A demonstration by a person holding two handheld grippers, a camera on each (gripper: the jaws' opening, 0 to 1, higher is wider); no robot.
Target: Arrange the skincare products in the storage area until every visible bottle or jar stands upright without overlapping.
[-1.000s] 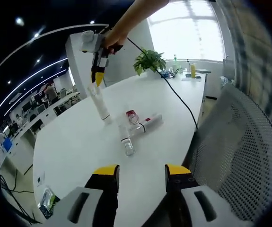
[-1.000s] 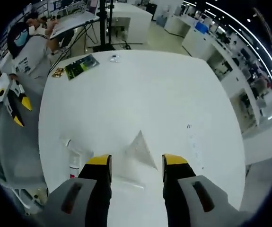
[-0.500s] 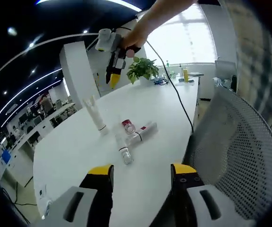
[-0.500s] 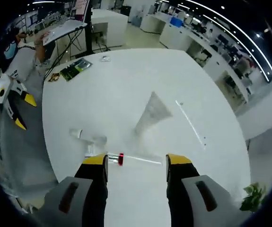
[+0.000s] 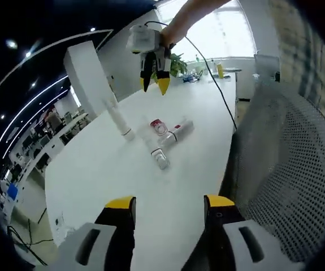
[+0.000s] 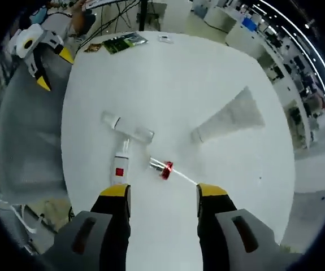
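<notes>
White counter carries a standing tube and toppled bottles, light and slick; grip mid-body. Both grippers, right and left, gape empty.

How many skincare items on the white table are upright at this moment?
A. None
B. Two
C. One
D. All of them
C: the white tube stands on its cap, while the clear bottle, the red-labelled tube and the red-capped item lie flat on the table.
</notes>
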